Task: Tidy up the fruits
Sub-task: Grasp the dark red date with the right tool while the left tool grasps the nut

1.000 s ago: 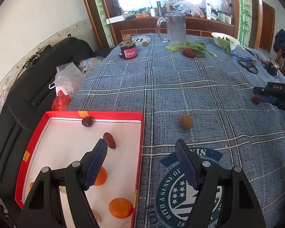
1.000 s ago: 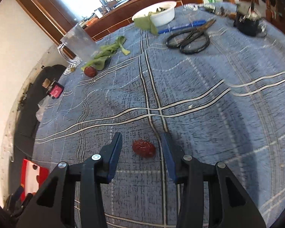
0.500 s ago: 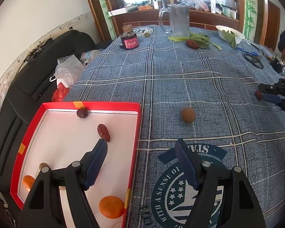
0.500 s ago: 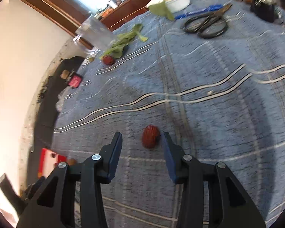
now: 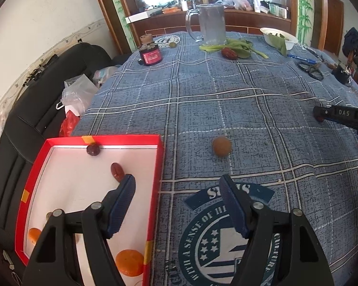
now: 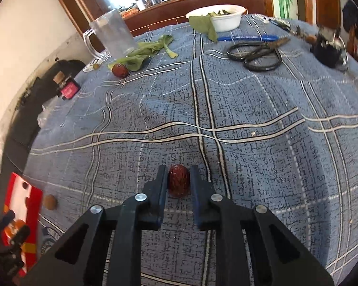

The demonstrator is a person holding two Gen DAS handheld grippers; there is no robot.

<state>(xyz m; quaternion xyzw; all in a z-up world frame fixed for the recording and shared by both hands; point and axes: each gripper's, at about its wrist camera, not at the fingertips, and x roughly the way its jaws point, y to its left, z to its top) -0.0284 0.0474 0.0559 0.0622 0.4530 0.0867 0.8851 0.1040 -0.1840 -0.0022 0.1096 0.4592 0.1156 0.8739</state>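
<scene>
Right gripper has its jaws drawn in around the small wrinkled dark-red jujube, which sits on the blue plaid tablecloth well to the right of the red-rimmed white-lined shallow box; pads look to be touching or just short of its sides, so contact is likely but a firm clamp can't be confirmed. Likely handling: very light, dry leathery skin over a slightly yielding body, oval, so it can roll or squirt out if pinched off-centre. Best hold is across the short axis at mid-length, which is where the jaws sit, with moderate squeeze. Left gripper is spread wide and empty, hovering over the box's right edge. Box already holds two dark-red dates near its far wall and orange citrus fruits at the near end. Round tan-brown fruit lies on the cloth just right of the box; another red jujube is far beyond it by the green leaves.
</scene>
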